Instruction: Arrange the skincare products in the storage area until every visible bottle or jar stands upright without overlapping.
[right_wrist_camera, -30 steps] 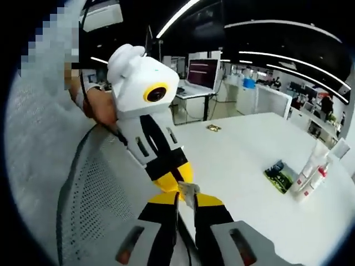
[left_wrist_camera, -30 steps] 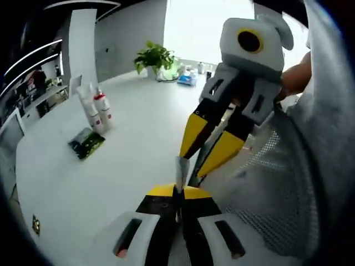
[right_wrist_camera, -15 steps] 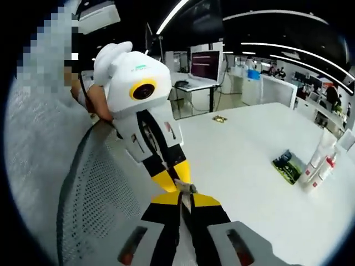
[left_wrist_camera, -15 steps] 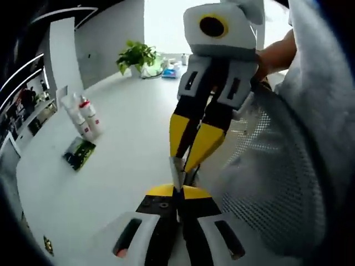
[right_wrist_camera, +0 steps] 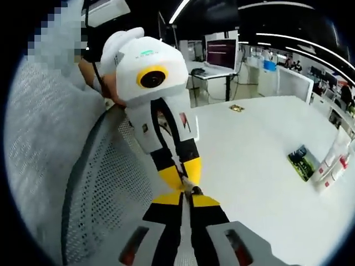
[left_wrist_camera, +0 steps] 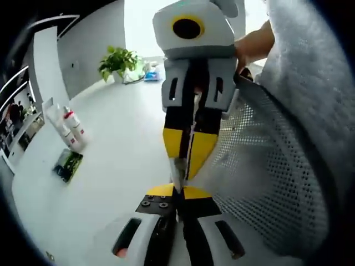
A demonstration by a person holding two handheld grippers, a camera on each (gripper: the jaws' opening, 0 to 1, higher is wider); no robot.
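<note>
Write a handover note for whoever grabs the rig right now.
Left hand-held gripper: shut on a small pale strip; can't tell what it is.
Right hand-held gripper: shut on the same strip, tip to tip with the left, beside the grey mesh chair back.
Products: white red-capped bottles clustered on the white table, far from both grippers; dark green flat packet lies beside them.
Done: the bottles look upright.
Left: check them for overlap, too small to tell here.
</note>
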